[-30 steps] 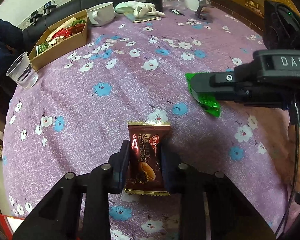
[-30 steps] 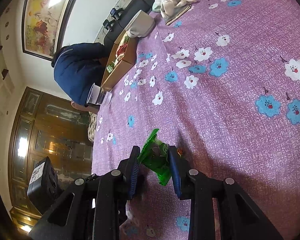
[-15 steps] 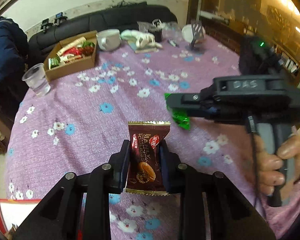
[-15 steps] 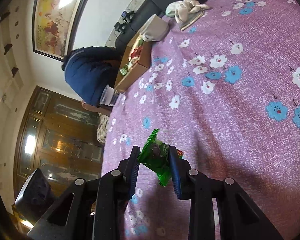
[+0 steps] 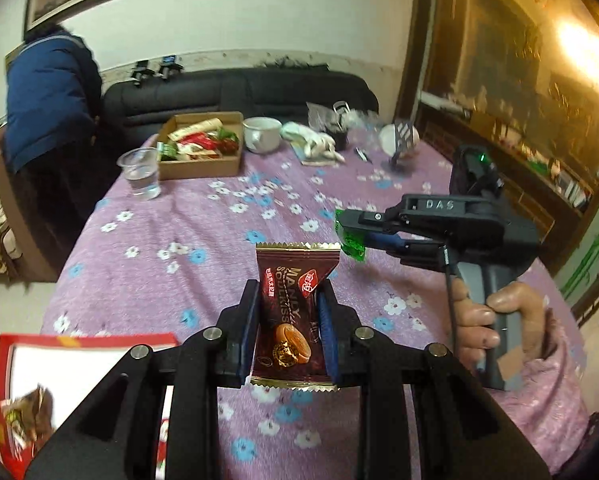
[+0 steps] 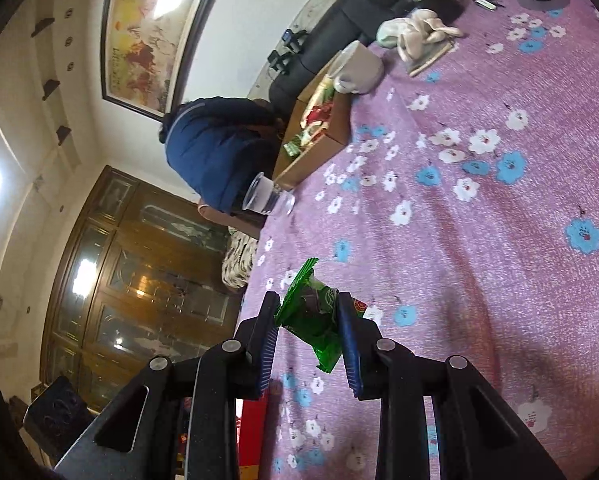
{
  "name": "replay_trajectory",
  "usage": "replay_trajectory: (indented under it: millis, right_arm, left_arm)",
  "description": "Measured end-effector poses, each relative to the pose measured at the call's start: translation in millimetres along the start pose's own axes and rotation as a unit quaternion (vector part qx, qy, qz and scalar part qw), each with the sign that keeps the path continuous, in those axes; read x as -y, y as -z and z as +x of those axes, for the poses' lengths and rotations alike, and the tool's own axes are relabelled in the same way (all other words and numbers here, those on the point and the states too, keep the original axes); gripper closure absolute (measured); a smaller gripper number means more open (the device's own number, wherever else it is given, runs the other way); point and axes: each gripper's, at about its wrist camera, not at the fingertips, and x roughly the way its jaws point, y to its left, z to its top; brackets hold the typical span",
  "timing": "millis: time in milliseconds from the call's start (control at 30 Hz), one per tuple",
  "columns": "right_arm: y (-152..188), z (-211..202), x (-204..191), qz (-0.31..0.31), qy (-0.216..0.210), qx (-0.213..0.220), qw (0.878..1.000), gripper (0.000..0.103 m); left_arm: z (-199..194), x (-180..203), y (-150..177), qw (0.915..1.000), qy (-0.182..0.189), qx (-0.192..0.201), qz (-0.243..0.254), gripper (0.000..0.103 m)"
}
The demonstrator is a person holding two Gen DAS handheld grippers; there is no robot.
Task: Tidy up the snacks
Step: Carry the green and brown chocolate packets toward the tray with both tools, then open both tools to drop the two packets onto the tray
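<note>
Left gripper (image 5: 287, 328) jaws clamped on brown snack packet (image 5: 291, 312), lifted clear of desk (image 5: 147, 240); right gripper (image 6: 309, 340) jaws pinching green snack packet (image 6: 313, 320), likewise aloft; both probably bound for cardboard box (image 5: 199, 160) holding other snacks

Brown wrapper (image 5: 289, 312), green wrapper (image 6: 315, 320), purple flowered tablecloth (image 5: 171, 276).

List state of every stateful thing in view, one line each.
Left gripper: shut on the brown foil snack packet, lifted off the table.
Right gripper: shut on the green plastic snack packet, lifted off the table.
Brown cardboard box: open-topped, holds snacks.
Clear plastic cup: upright, partly full of clear liquid.
White ceramic mug: upright.
</note>
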Motion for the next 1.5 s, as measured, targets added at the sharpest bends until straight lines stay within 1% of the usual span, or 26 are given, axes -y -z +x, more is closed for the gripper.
replay_trajectory:
  millis: [133,500,633,800,967,1067,1233,1500]
  right_arm:
    - [3,0,-7,-0.013,-0.006,0.004,1.000,0.074]
    - [19,0,-31,-0.070,-0.029,0.010,0.997,0.074]
    - [37,6,-43,-0.077,-0.062,-0.010,0.995,0.075]
    - [69,21,-66,-0.083,-0.082,-0.046,0.992,0.075]
    - [107,40,-103,-0.105,-0.121,-0.088,0.983,0.074]
    - [128,55,-120,-0.115,-0.133,-0.113,0.978,0.074]
    - [157,78,-141,-0.134,-0.132,-0.150,0.971,0.074]
    - [194,100,-157,-0.167,-0.113,-0.183,0.962,0.074]
  left_arm:
    - [-24,-12,10,0.9995,-0.007,0.021,-0.024,0.078]
    - [-83,-56,42,0.9945,-0.052,0.057,-0.071,0.078]
    - [-98,-70,49,0.9920,-0.062,0.070,-0.084,0.078]
    - [-106,-87,57,0.9896,-0.069,0.078,-0.099,0.078]
    - [-108,-98,66,0.9884,-0.071,0.079,-0.108,0.078]
    - [-109,-104,72,0.9881,-0.079,0.078,-0.107,0.078]
    - [-112,-119,87,0.9866,-0.086,0.073,-0.118,0.078]
    - [-109,-135,109,0.9848,-0.091,0.051,-0.139,0.077]
